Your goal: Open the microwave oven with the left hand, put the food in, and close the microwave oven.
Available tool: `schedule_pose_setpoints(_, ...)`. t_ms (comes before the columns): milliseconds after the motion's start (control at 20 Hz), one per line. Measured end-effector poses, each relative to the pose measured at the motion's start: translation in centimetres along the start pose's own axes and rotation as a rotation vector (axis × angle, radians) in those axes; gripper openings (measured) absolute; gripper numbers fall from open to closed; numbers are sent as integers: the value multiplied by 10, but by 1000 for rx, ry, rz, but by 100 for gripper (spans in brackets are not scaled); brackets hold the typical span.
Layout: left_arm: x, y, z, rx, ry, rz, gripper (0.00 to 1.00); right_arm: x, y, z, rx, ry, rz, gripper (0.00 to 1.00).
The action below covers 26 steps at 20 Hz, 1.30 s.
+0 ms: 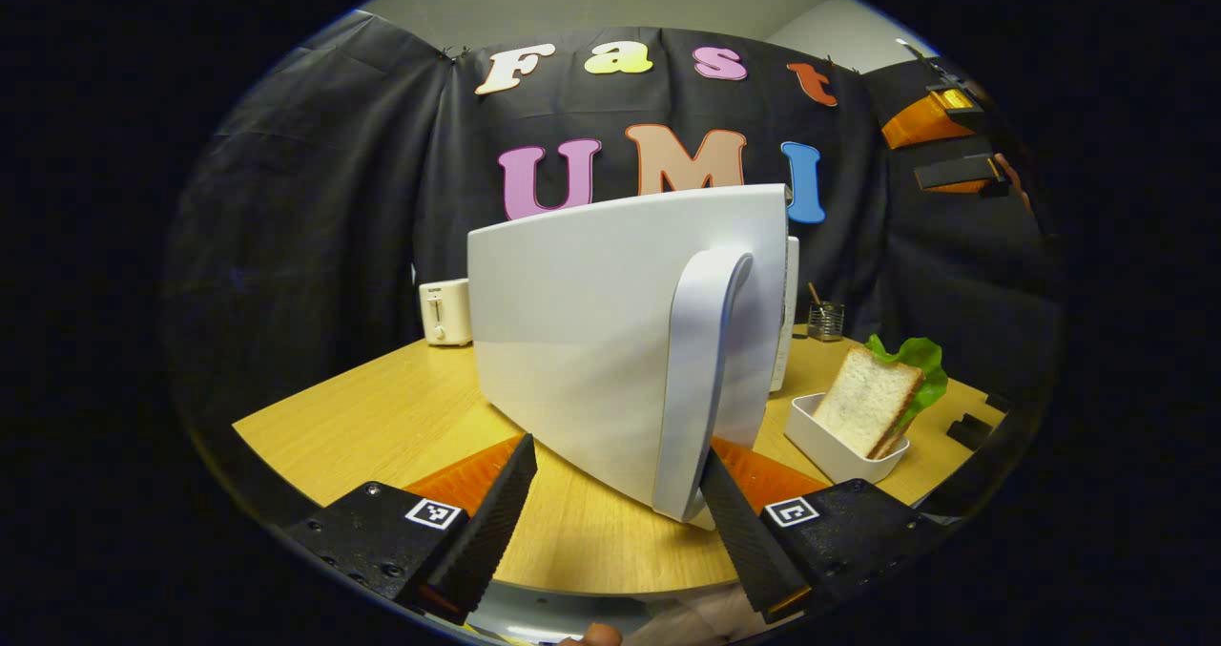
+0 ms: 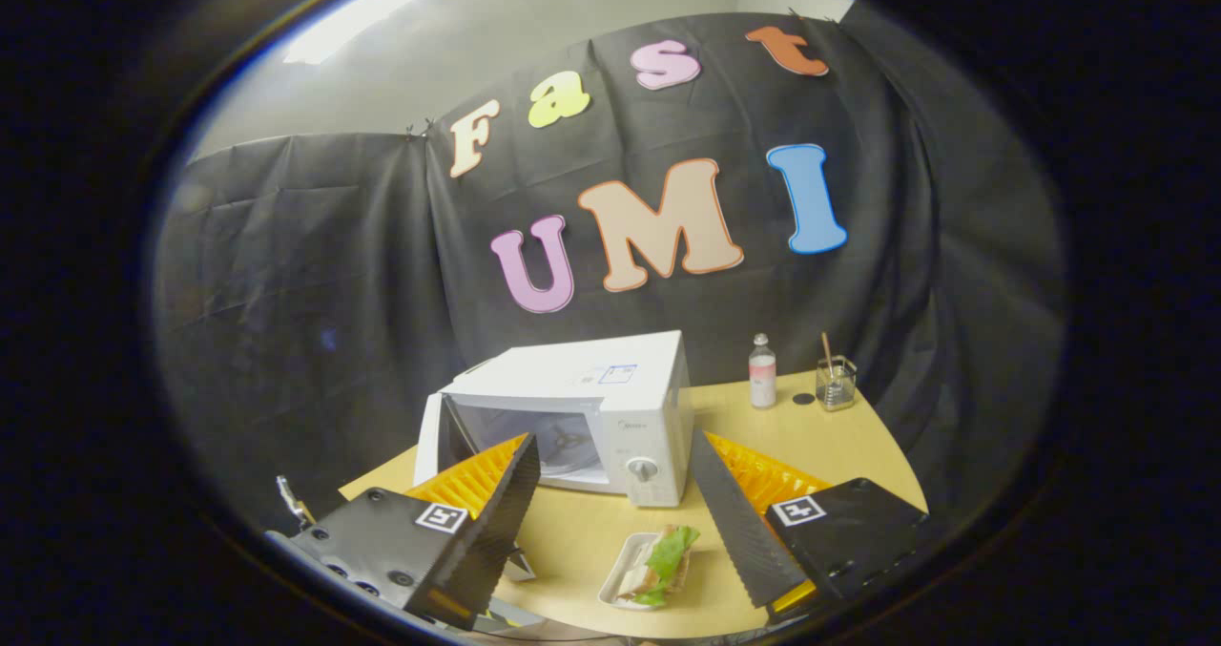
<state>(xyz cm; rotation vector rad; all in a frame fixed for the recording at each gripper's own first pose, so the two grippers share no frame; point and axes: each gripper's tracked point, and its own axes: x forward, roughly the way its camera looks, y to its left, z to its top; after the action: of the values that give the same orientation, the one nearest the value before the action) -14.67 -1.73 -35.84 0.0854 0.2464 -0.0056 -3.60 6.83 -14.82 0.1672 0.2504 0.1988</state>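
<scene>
The white microwave (image 2: 658, 407) stands on the wooden table with its door (image 2: 434, 441) swung open to the left, showing the cavity. In the left gripper view the door's outer face (image 1: 591, 341) and its long handle (image 1: 701, 379) loom close. My left gripper (image 1: 618, 450) is open around the door's lower edge, with the handle just beside one fingertip. The food, a sandwich with lettuce (image 1: 873, 403) in a small white tray (image 2: 620, 570), sits on the table in front of the microwave. My right gripper (image 2: 612, 444) is open and hovers high above the tray, holding nothing.
A white toaster (image 1: 445, 312) stands at the back left of the table. A small bottle (image 2: 762, 371) and a glass holder with a stick (image 2: 836, 382) stand to the right of the microwave. The other gripper (image 1: 940, 116), held by a hand, hangs at the upper right.
</scene>
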Motion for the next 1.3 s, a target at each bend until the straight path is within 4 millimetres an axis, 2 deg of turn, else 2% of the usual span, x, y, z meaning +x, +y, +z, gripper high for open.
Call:
schedule_pose_setpoints(50, -7, 10, -1, 7, 1, 25, 99, 1, -2, -4, 7, 8, -1, 92)
schedule_pose_setpoints(100, -15, 21, -1, 10, 3, 54, 99, 2, -3, -8, 13, 16, -4, 99)
schedule_pose_setpoints(250, -41, 52, -6, -8, 16, 135, 100, 2, -8, -22, 26, 44, -13, 99)
schedule_pose_setpoints(300, -49, 63, -7, -16, 24, 161, 99, 4, -11, -27, 29, 54, -16, 92)
schedule_pose_setpoints(500, -83, 108, -7, -57, 21, 278, 99, 9, -14, -47, 14, 102, -24, 92)
schedule_pose_setpoints(650, -106, 141, 2, -43, 1, 376, 100, 17, -15, -63, 3, 156, -27, 92)
schedule_pose_setpoints(950, -161, 208, 42, -12, -52, 560, 99, 24, -14, -91, 11, 267, -7, 92)
schedule_pose_setpoints(1100, -178, 237, 65, -13, -84, 631, 99, 28, -21, -104, 14, 327, -12, 92)
schedule_pose_setpoints(1200, -186, 254, 86, -15, -121, 666, 98, 27, -35, -116, 13, 380, -34, 92)
schedule_pose_setpoints(1300, -189, 267, 107, -41, -166, 685, 99, 28, -44, -136, 35, 450, -43, 92)
